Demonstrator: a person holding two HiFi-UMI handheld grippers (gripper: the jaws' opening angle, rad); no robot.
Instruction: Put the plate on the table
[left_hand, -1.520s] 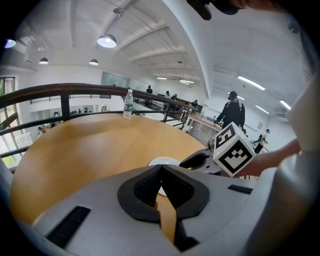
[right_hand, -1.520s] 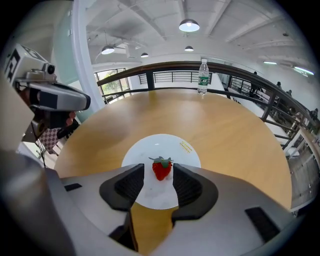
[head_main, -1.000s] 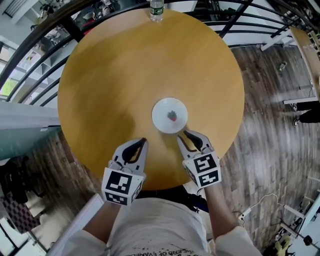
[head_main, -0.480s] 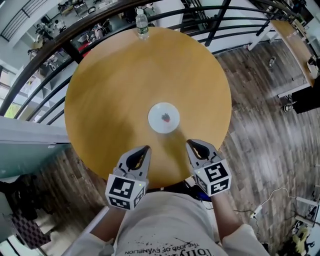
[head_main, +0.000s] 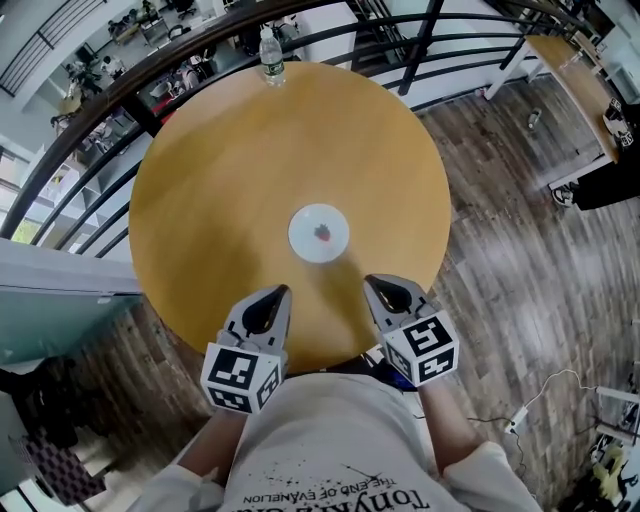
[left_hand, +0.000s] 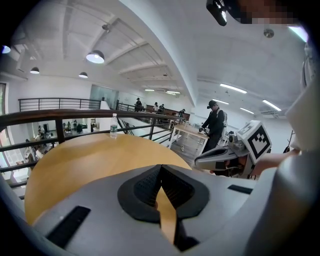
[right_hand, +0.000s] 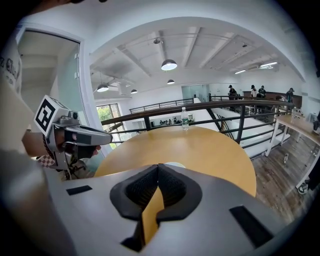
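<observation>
The plate (head_main: 319, 233) lies flat on the round wooden table (head_main: 220, 170), about at its middle and well clear of every edge. There is a small reddish mark at its centre; I cannot tell whether that is print or something lying on it. A water bottle (head_main: 269, 55) stands upright at the far rim, well apart from the plate.

Both tools hang over the near edge of the table, close to the person's body. The left gripper (head_main: 280, 290) has its jaws pressed together with nothing between them, and only bare tabletop shows past its tips in the left gripper view (left_hand: 160, 168). The right gripper (head_main: 372, 283) is likewise closed and empty. In its own view (right_hand: 158, 166) a pale sliver of the plate (right_hand: 172, 164) peeks just beyond the tips.

So the plate sits on the far side of both grippers, in line with the gap between them: a little to the right of the left one, a little to the left of the right one. Neither is clearly nearer. Being round, it offers no preferred axis. To my eye the plate is already where the task wants it, and nothing grips it
</observation>
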